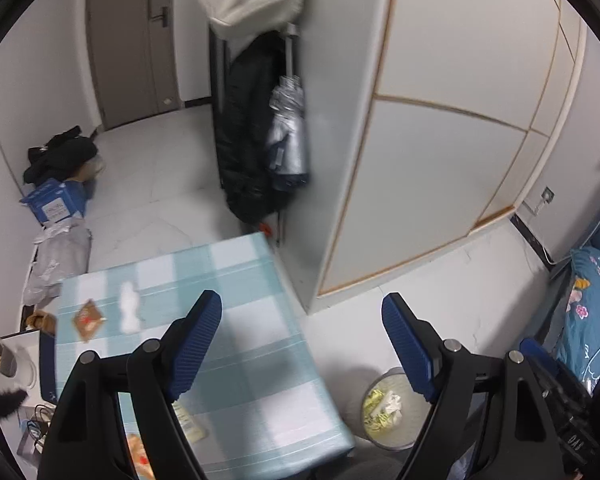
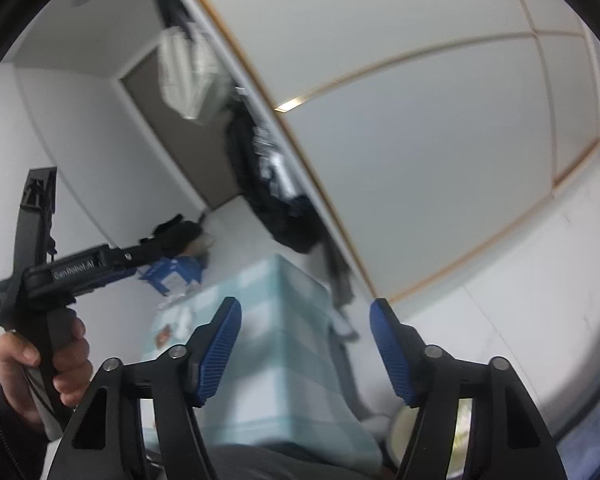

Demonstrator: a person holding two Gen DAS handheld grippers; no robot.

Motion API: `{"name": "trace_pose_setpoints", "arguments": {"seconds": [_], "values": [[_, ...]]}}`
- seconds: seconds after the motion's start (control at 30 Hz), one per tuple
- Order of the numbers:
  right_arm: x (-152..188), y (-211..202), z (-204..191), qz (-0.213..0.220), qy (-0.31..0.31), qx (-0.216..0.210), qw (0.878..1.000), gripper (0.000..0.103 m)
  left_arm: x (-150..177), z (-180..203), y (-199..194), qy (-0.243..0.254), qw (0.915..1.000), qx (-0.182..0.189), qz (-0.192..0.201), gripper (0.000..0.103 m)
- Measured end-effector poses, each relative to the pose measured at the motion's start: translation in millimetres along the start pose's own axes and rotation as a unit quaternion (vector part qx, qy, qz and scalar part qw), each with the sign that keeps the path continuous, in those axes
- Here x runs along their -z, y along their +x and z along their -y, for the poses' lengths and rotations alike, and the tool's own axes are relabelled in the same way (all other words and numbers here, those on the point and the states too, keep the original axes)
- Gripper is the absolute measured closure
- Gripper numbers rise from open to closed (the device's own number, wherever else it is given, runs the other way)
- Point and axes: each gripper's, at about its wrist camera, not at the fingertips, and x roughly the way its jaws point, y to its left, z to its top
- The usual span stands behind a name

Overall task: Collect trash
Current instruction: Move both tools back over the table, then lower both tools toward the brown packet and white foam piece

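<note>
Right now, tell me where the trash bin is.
In the left wrist view, the trash bin stands on the floor at lower right, just off the checkered table's right edge, partly hidden behind the left tool's right finger.

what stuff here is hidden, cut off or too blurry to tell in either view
- Left wrist view: the trash bin is partly covered by the left gripper, so how full it is stays unclear.
- Left wrist view: the wrapper near the table edge lies partly behind a finger; its print is unreadable.
- Right wrist view: motion blur smears the small packet; the bin is almost hidden behind the right gripper.
</note>
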Motion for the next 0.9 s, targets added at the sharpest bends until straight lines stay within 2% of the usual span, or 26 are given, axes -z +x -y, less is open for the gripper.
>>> {"name": "trace_pose_setpoints", "arguments": {"seconds": [0.13,0.27,0.4,0.53,0.7,0.9], "values": [[-10.7,8.9,-41.1,0.007,-0.041,-0.023,0.999,0.032,2.1,-29.7,-14.4,-0.029,0.9994,-0.013,0.012,0.023],[-14.8,14.6,-72.6,0.006,-0.067,-0.042,0.997,0.027,10.0,-48.2,-28.8,-0.058,0.9966,-0.038,0.044,0.022],[-14.8,24.7,-103.1,0.008,-0.092,-0.058,0.994,0.02,16.5,-69.5,-35.5,-0.079,0.9911,-0.071,0.08,0.014],[-12.1,41.2,-131.4,-0.005,-0.117,-0.069,0.991,0.02,21.6,-98.5,-40.2,-0.125,0.9827,-0.086,0.107,0.006],[-8.3,66.5,-153.6,-0.017,-0.136,-0.079,0.987,0.017,24.3,-129.1,-42.7,-0.152,0.9721,-0.13,0.123,0.001],[-2.4,101.0,-183.8,-0.029,-0.165,-0.081,0.982,0.015,33.1,-169.0,-33.2,-0.189,0.9595,-0.167,0.126,0.001]]}}
